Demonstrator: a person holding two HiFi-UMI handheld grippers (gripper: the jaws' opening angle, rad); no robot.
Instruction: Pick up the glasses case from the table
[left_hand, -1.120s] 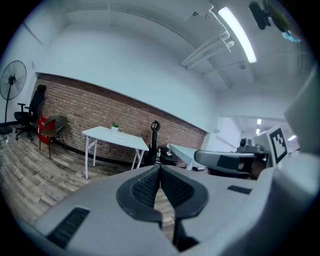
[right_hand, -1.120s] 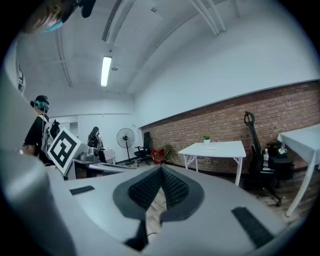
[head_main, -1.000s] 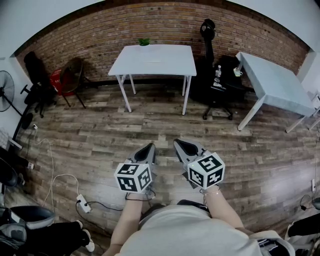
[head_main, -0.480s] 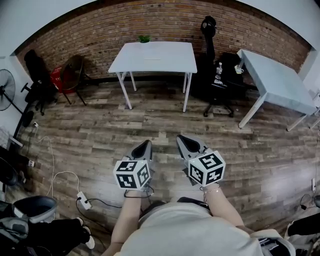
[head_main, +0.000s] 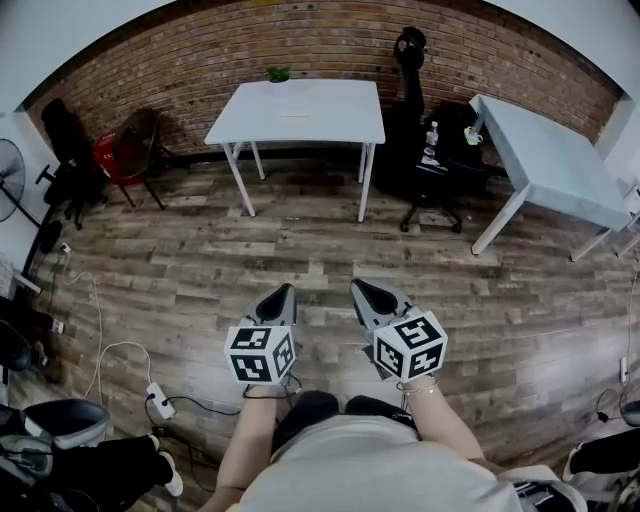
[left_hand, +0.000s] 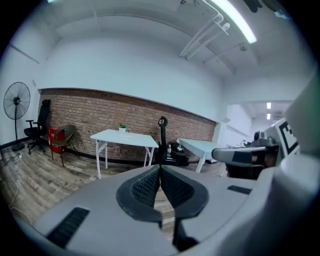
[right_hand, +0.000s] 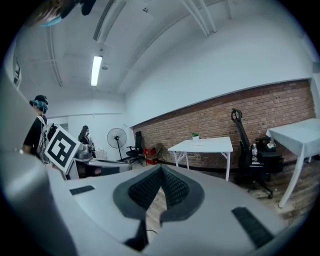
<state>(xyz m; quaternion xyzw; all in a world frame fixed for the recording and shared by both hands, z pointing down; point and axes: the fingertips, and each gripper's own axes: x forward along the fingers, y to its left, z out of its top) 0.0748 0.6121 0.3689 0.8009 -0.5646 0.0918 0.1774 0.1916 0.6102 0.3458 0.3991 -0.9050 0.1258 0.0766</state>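
**Case far off on the tabletop, both jaws together and empty**

Case (head_main: 293, 116): probably the thin pale sliver lying flat on the far white tabletop (head_main: 330, 110), just nearer than the small plant (head_main: 278, 74) at its back edge. It is too small to confirm. Colour, outline, lid seam and open or closed are all unreadable. Nothing else shows on that tabletop.

Handling, as a judgement: likely light, with a stiff shell, maybe smooth and a bit slippery. The case itself should be tough, but any glasses inside would be fragile. Best hold is probably across the short width at mid-length, one jaw on each long side, so it won't pivot. It sits low, so the jaws would have to come in close to the tabletop. Its long axis seems to run left-right in the head view, but that's not certain.

Left gripper (head_main: 279, 297) and right gripper (head_main: 362, 292) are side by side, near and low over the wood floor (head_main: 200, 290). They point toward the tabletop and are well apart from it. In each gripper view the pads meet at the tips with nothing between them. They'd need to open before any grasp.

Hard to make out:
- The case is a faint speck in both gripper views.
- The right table (head_main: 560, 165) is cut off by the frame edge.
- The chair (head_main: 430, 150) and bottle (head_main: 431, 135) between the tables sit in dark clutter.
- The person's torso hides the nearest floor.
- The gripper bodies block the lower half of each gripper view.
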